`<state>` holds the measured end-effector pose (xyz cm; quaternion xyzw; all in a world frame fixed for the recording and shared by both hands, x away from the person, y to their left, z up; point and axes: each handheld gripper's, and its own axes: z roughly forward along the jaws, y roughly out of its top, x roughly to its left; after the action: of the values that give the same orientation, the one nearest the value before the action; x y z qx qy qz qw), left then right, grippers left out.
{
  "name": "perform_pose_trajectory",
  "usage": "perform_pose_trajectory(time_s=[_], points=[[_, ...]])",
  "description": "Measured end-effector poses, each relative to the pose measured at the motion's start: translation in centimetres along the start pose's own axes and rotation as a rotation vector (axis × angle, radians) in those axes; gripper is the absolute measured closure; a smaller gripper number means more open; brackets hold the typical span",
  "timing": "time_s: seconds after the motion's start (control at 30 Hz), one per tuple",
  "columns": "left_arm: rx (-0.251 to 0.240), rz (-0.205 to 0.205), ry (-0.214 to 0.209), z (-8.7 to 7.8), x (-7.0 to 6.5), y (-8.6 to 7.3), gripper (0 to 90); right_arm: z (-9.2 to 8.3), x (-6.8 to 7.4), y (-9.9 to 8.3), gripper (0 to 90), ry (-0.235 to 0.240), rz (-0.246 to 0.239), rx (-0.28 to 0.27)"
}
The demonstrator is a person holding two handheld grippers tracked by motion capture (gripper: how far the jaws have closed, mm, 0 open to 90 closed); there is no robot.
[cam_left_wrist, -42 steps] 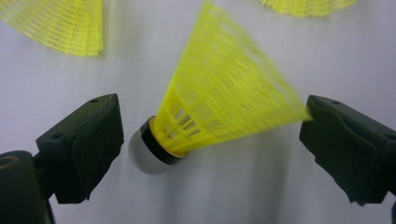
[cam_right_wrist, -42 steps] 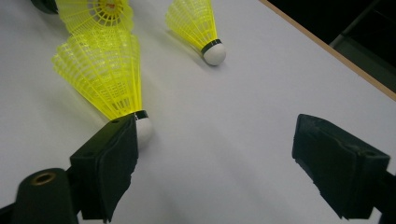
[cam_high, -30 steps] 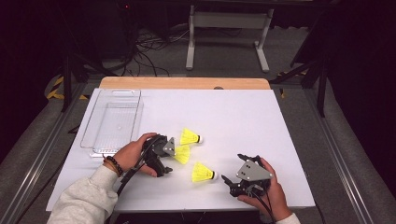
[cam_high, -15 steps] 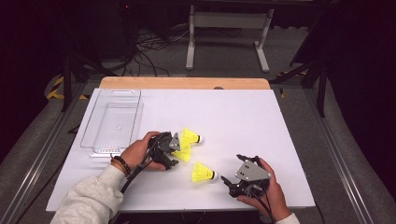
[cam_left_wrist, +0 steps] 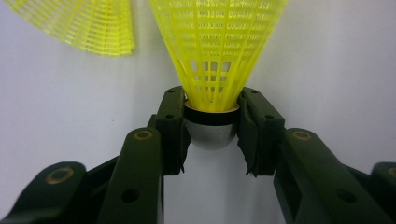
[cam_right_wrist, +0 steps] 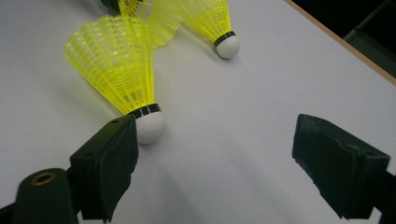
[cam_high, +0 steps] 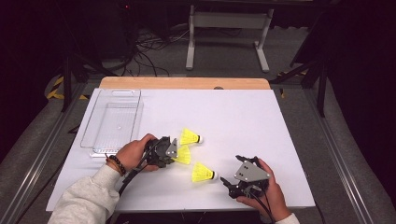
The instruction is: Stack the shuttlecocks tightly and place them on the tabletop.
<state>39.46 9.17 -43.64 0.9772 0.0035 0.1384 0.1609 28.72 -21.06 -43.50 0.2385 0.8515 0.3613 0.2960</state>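
Note:
Three yellow shuttlecocks lie on the white table. My left gripper has just been closing, and in the left gripper view its jaws press on both sides of the middle shuttlecock's white cork. A second shuttlecock lies just beyond it. The third shuttlecock lies in front of my right gripper, which is open, its cork beside the left jaw and not between the two.
A clear plastic tray stands empty at the table's left, beyond the left hand. A wooden strip marks the far edge. Metal rails run along both sides of the table.
The left gripper has edged towards the middle shuttlecock and its jaws have closed onto the cork. The right gripper and the other two shuttlecocks have stayed put.

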Motion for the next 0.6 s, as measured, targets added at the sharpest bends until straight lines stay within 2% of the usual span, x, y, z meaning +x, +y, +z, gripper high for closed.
perform_pose_trajectory(time_s=[0.13, 0.23, 0.43, 0.6], points=[[0.001, 0.047, -0.027, -0.5, -0.9, -0.4, 64.8, 0.0, 0.0, 0.0, 15.5, 0.002, 0.002, 0.001], [-0.001, 0.065, -0.05, -0.8, -1.3, -0.9, 64.7, 0.1, 0.0, 0.1, 15.5, 0.004, -0.001, 0.004], [-0.012, 0.068, -0.073, -1.0, -1.4, -1.5, 64.7, 0.2, 0.1, 0.1, 15.5, 0.008, -0.005, 0.008], [-0.024, 0.064, -0.069, -0.9, -1.4, -1.4, 63.8, 0.2, 0.1, 0.1, 15.5, 0.009, -0.003, 0.007]])
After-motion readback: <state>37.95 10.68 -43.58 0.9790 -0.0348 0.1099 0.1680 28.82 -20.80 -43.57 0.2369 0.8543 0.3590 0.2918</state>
